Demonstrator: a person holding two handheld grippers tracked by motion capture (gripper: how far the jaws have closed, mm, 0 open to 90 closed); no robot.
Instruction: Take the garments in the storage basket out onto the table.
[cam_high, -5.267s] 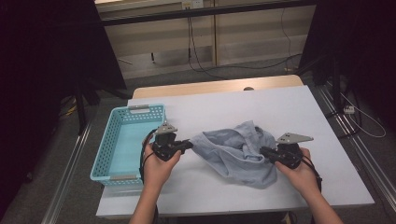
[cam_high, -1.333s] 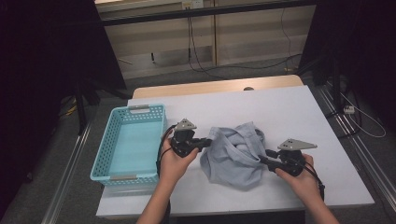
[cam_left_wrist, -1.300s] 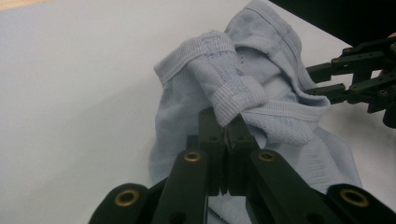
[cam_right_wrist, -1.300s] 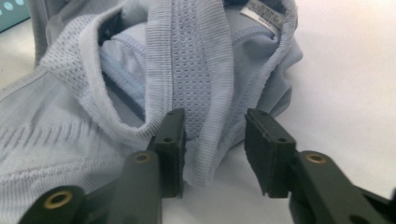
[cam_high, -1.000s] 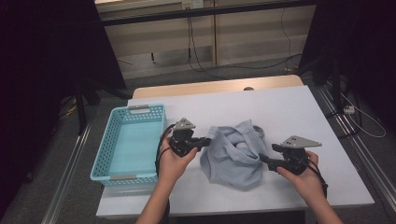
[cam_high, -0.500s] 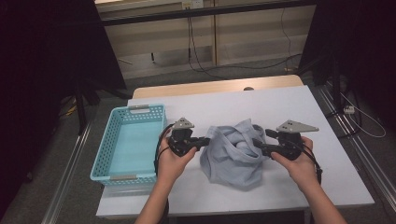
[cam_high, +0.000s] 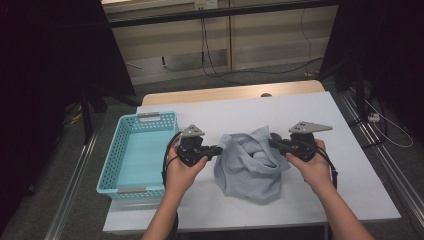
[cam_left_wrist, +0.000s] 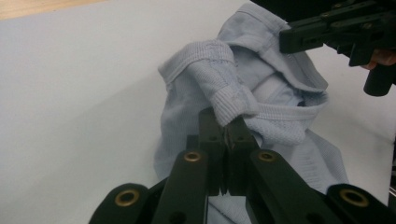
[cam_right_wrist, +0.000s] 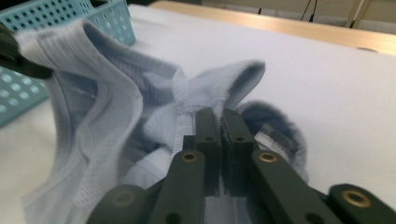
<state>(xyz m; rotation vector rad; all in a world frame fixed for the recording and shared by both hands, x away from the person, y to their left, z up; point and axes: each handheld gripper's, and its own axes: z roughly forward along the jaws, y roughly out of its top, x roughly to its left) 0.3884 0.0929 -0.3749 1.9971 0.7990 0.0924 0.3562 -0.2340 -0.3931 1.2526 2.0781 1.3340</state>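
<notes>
Cloth (cam_high: 252, 162) lies bunched on the white bench (cam_high: 350, 130), right of the basket (cam_high: 136, 150), strung between 2 claws; the left claw (cam_left_wrist: 227, 133) is pinched on a ribbed hem, and the right claw (cam_right_wrist: 215, 122), whose jaws have just been closing, is pinched on a stitched edge by the label. Each bite looks thin, so a sharp lift could pull an edge free; the loose bulk may also drag and snag on the basket rim.

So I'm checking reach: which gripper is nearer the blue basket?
Left. The left gripper sits just beside the basket; the right gripper is beyond the garment.
</notes>
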